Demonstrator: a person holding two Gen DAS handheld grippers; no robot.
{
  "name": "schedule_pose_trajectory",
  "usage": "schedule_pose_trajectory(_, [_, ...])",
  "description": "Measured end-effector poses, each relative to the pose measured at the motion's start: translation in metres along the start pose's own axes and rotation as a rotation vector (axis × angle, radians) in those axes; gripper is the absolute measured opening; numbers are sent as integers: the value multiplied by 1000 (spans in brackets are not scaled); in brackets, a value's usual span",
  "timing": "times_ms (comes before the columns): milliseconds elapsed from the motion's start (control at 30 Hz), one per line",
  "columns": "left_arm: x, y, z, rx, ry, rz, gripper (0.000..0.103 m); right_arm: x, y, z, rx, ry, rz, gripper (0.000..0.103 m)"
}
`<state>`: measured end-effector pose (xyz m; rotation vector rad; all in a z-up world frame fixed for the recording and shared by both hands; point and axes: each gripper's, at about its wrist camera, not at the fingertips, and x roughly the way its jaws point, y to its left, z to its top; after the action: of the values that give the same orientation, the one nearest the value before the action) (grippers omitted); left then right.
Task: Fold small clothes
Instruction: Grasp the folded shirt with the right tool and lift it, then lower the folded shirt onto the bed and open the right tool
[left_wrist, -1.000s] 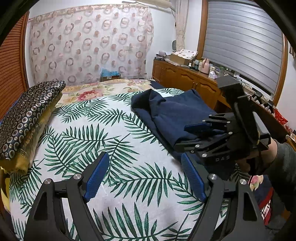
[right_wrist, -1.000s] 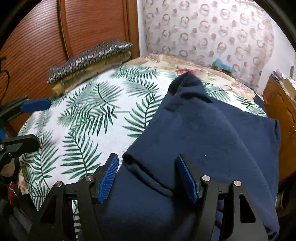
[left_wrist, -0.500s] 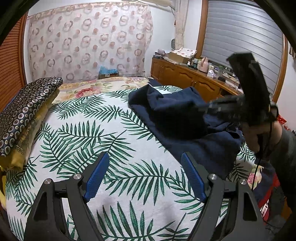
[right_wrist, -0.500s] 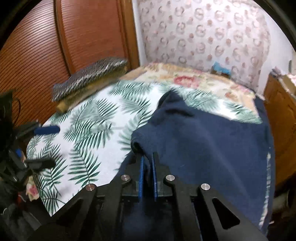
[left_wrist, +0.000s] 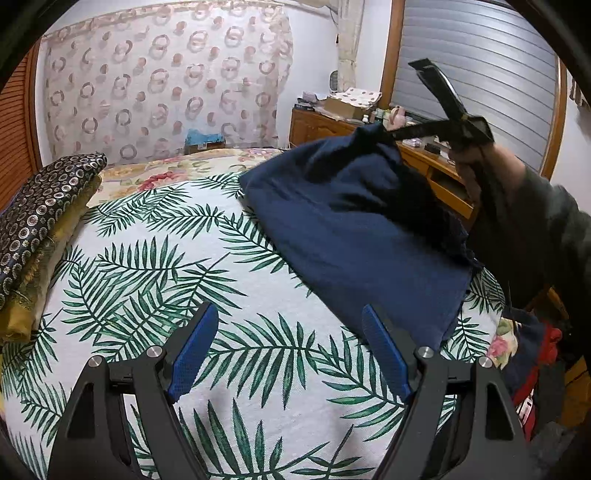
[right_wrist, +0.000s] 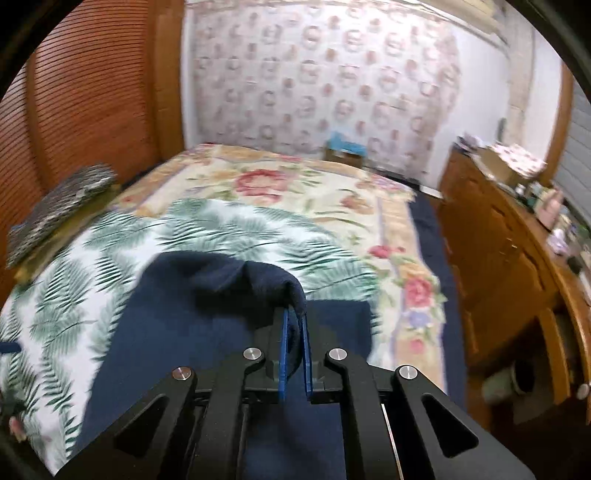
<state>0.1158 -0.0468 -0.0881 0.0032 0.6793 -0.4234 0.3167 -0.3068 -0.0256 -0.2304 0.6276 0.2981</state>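
Observation:
A navy blue garment lies on the right side of the palm-leaf bedspread. My right gripper is shut on a fold of the navy garment and holds that edge up off the bed. Seen from the left wrist, the right gripper is high at the right, with the cloth hanging from its tips. My left gripper stands open low over the bedspread, nothing between its blue pads, the garment's near corner just beyond its right finger.
A dark patterned pillow on a gold cushion lies at the bed's left edge. A wooden dresser with clutter runs along the right wall. A floral sheet covers the far bed. A red item lies by the bed's right side.
My right gripper closed on the garment's fold and rose, lifting the cloth up and toward the far side. The left gripper stayed put and open.

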Motion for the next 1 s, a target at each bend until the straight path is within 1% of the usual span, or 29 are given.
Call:
schedule_pose_trajectory(133, [3, 1, -1, 0, 10, 1, 81, 16, -11, 13, 37, 16, -51, 6])
schedule_pose_trajectory(200, [5, 0, -1, -1, 13, 2, 81, 29, -7, 17, 36, 41, -82, 6])
schedule_pose_trajectory(300, [7, -1, -2, 0, 17, 2, 81, 52, 9, 22, 32, 65, -131, 6])
schedule_pose_trajectory(333, [7, -1, -2, 2, 18, 1, 81, 56, 8, 23, 43, 73, -142, 6])
schedule_pose_trajectory(400, [8, -3, -3, 5, 21, -2, 81, 56, 5, 22, 88, 98, -133, 17])
schedule_pose_trajectory(433, [9, -4, -3, 7, 24, -4, 81, 51, 3, 24, 101, 114, -136, 27])
schedule_pose_trajectory(467, [11, -6, -4, 11, 27, -4, 81, 46, 2, 23, 105, 114, -155, 35])
schedule_pose_trajectory(500, [11, -7, -4, 12, 27, -5, 81, 41, 0, 23, 109, 104, -159, 37])
schedule_pose_trajectory(533, [11, -8, -4, 13, 27, -6, 81, 34, -3, 22, 116, 95, -141, 40])
schedule_pose_trajectory(633, [13, -13, -5, 16, 26, -15, 81, 9, 6, 6, 97, 82, -96, 41])
schedule_pose_trajectory(700, [14, -15, -6, 18, 30, -16, 81, -9, 20, -10, 57, 67, -62, 41])
schedule_pose_trajectory(800, [17, -19, -6, 20, 33, -24, 81, -39, 47, -39, 10, 29, 31, 41])
schedule_pose_trajectory(833, [18, -21, -6, 21, 37, -24, 81, -45, 57, -48, -10, 35, 69, 41])
schedule_pose_trajectory(900, [21, -25, -8, 25, 44, -31, 81, -53, 73, -66, -25, 38, 110, 41])
schedule_pose_trajectory(933, [23, -27, -8, 29, 49, -33, 81, -53, 78, -73, -25, 46, 120, 41])
schedule_pose_trajectory(1000, [27, -32, -9, 40, 60, -35, 81, -51, 85, -84, -31, 64, 108, 41])
